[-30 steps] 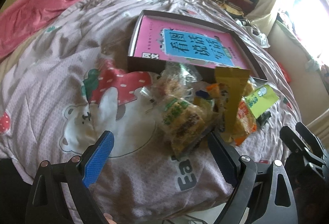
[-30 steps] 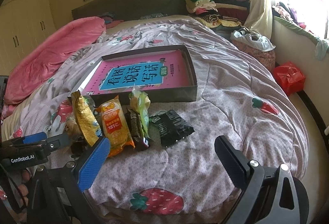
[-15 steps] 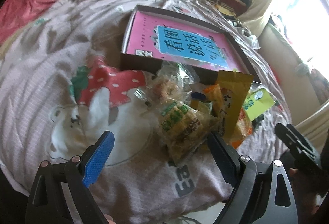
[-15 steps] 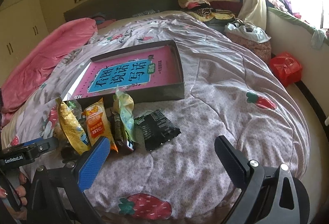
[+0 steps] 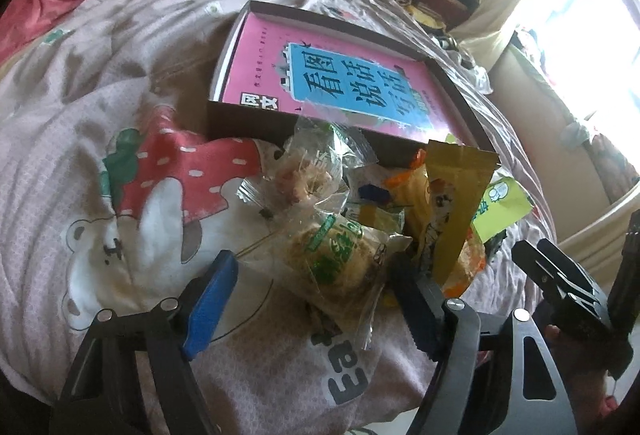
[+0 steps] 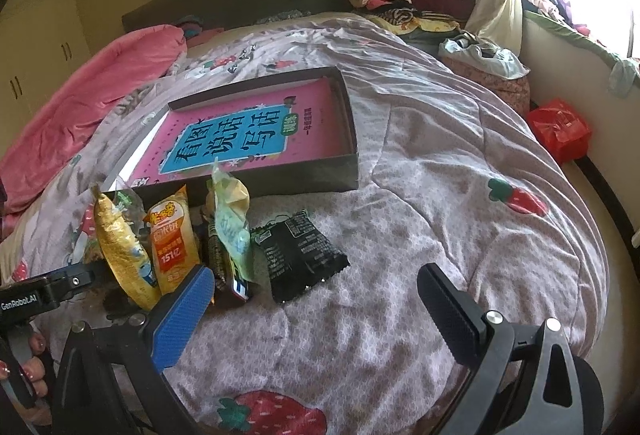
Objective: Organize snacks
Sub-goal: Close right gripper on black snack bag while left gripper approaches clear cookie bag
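the left gripper [image 5: 312, 299] is hanging low over the bed [image 5: 100, 83], its jaws standing wide apart and gripping nothing. lying between those jaws, nearer the black one, is a clear-wrapped cake with green lettering [image 5: 340, 263]; whether the wrapper is touching the black jaw cannot be told. just beyond it a second clear packet [image 5: 312, 171] is resting against the near wall of the shallow dark box [image 5: 248, 119]. beyond the black jaw a gold packet [image 5: 456, 203] is standing tilted over an orange packet [image 5: 464, 275], with a lime-green packet [image 5: 500, 207] behind them. inside the box a pink book with a blue panel [image 5: 336, 83] is lying flat.

the right gripper [image 6: 316, 311] is hovering above the quilt nearer the foot of the bed, its jaws likewise spread wide and empty. ahead of the blue jaw the snacks are sitting in a row: the gold packet [image 6: 120, 247], the orange packet [image 6: 172, 239], a dark bar [image 6: 224, 267] and the pale green packet [image 6: 232, 223] leaning on it. a black packet [image 6: 300, 251] is lying flat, ahead of the gap between the jaws, toward the blue one. all snacks are sitting outside the box [image 6: 280, 179], in front of its near wall. a red bag [image 6: 560, 127] is sitting on the floor well beyond the black jaw.
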A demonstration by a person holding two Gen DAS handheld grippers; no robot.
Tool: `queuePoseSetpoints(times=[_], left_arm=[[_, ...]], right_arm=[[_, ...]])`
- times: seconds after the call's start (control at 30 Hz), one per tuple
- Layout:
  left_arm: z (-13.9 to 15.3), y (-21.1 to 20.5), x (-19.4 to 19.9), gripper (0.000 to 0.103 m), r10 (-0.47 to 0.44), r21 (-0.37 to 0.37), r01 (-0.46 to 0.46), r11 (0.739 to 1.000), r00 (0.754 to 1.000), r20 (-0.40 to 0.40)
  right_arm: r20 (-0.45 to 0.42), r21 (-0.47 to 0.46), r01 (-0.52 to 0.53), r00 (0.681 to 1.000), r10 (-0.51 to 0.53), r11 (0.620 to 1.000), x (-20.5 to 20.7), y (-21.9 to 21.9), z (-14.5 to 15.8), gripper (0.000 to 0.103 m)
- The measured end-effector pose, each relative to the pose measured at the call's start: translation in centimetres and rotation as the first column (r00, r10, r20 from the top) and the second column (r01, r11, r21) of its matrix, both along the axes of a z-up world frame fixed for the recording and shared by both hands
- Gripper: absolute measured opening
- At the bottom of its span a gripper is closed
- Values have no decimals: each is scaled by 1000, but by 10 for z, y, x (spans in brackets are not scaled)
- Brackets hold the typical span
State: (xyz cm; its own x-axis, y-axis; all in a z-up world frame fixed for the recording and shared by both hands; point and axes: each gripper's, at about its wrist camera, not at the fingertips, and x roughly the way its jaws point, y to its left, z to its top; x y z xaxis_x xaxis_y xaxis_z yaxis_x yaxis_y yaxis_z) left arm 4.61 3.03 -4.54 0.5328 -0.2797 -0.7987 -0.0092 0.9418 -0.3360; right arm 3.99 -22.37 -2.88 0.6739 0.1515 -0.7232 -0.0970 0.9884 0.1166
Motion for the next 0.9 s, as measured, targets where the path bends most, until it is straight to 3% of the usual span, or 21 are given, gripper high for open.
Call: queuePoseSetpoints(times=[0.3,0.4,0.57,0.63,0.83,0.9], left_arm=[[1,1,3,73,-29,-28,29,999,999,14],[2,3,2,70,-35,-38,36,999,999,22],[4,6,4,67,-35,-49,36,998,999,29],[5,6,4,66,-36,-51,38,998,999,28],[4,8,2,65,-41,-57,43,997,999,30],[4,7,1,48,-53,-70,55,996,998,30]], right_arm=[[-35,-26,-18,999,17,999,19,-1,-9,102],[-25,-86,-33,999,31,996,26,1,-10,102],[-45,-147,-111,993,105,983,32,9,-18,95],[-57,-168,-135,990,127,976,33,12,-20,88],[-56,-147,-154,988,147,977,21,2,-9,85],[-63,-147,-160,986,152,976,20,-2,-8,85]])
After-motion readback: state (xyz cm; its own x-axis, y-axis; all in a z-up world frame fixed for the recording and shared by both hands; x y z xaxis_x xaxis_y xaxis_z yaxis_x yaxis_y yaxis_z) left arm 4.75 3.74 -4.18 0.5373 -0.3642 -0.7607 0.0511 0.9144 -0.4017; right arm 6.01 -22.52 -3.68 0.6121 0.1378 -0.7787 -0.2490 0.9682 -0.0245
